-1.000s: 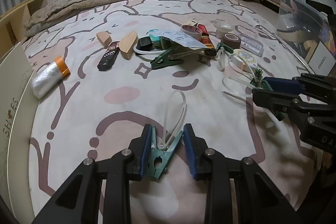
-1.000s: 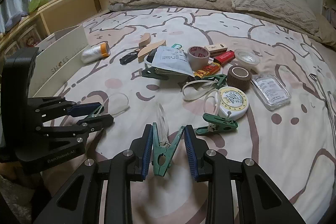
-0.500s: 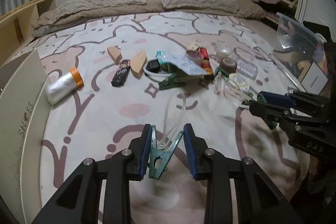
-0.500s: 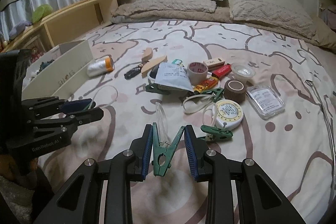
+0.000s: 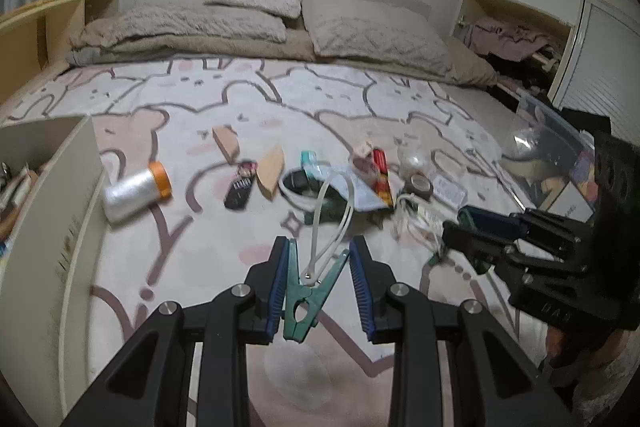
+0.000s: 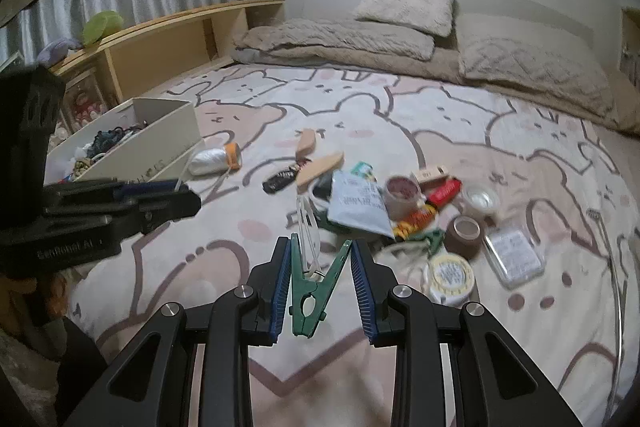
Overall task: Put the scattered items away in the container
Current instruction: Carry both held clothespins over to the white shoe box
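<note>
While each gripper carries a clip of its own, neither has reached the box. The left gripper [image 5: 318,277] has its blue pads pressed against the spread handles of a green clip [image 5: 306,297], whose clear plastic loop [image 5: 332,215] stands up toward twelve o'clock. The right gripper [image 6: 320,279] grips a second green clip [image 6: 310,293] the same way, a thin clear loop [image 6: 306,227] rising from it.

These clips look light and stiff, a hard plastic body with a spring at the pivot. I judge the handles the sound place to hold, as both grippers do; too hard a squeeze would open the mouth, and the smooth plastic could twist out between the ribbed pads. The loops seem springy and thin, apt to snag on a box wall or on other things.

From the right wrist view, the cream box [image 6: 168,131] sits at ten o'clock, open at the top, already holding a dark tangle of cords and small oddments that I cannot name. In the left wrist view its wall [image 5: 76,195] fills the nine o'clock side. A clear plastic bin [image 5: 552,135] at two o'clock holds some items, blurred.

Still loose on the bedspread [image 6: 460,131], around twelve to two o'clock in the right view: a foil roll with an orange cap [image 6: 214,161], wooden wedges [image 6: 320,167], a tape roll [image 6: 402,195], a grey pouch [image 6: 356,203], a brown tape roll [image 6: 464,235], a round yellow-rimmed tape measure [image 6: 450,277] and a clear case [image 6: 514,257]
</note>
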`<action>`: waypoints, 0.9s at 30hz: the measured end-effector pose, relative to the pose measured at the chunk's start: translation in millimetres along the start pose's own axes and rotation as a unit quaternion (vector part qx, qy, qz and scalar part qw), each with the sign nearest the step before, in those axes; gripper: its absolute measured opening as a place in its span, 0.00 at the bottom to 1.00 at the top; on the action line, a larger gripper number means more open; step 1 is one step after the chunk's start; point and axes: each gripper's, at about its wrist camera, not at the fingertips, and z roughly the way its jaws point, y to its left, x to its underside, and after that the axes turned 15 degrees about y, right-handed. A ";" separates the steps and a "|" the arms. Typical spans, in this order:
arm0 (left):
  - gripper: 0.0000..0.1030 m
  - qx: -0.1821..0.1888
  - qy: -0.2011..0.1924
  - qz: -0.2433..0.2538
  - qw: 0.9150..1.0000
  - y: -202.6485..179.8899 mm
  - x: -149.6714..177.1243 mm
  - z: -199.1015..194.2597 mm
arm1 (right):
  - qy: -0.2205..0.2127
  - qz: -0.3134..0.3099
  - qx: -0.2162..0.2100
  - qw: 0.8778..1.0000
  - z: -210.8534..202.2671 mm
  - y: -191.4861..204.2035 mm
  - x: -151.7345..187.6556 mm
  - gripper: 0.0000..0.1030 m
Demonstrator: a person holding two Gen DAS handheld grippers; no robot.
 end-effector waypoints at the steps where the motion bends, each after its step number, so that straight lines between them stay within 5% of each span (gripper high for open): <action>1: 0.29 -0.002 -0.006 -0.001 1.000 1.0 -4.7 -5.0 | -0.003 -0.003 0.000 1.000 -1.3 2.4 -3.2 0.30; 15: 0.29 -0.020 -0.072 -0.027 0.997 22.1 -50.4 -52.5 | -0.049 -0.026 -0.012 0.998 -26.9 29.9 -65.6 0.30; 27: 0.29 -0.049 -0.160 -0.072 0.983 77.2 -67.0 -118.6 | -0.085 -0.030 -0.049 0.995 -35.4 58.6 -118.1 0.30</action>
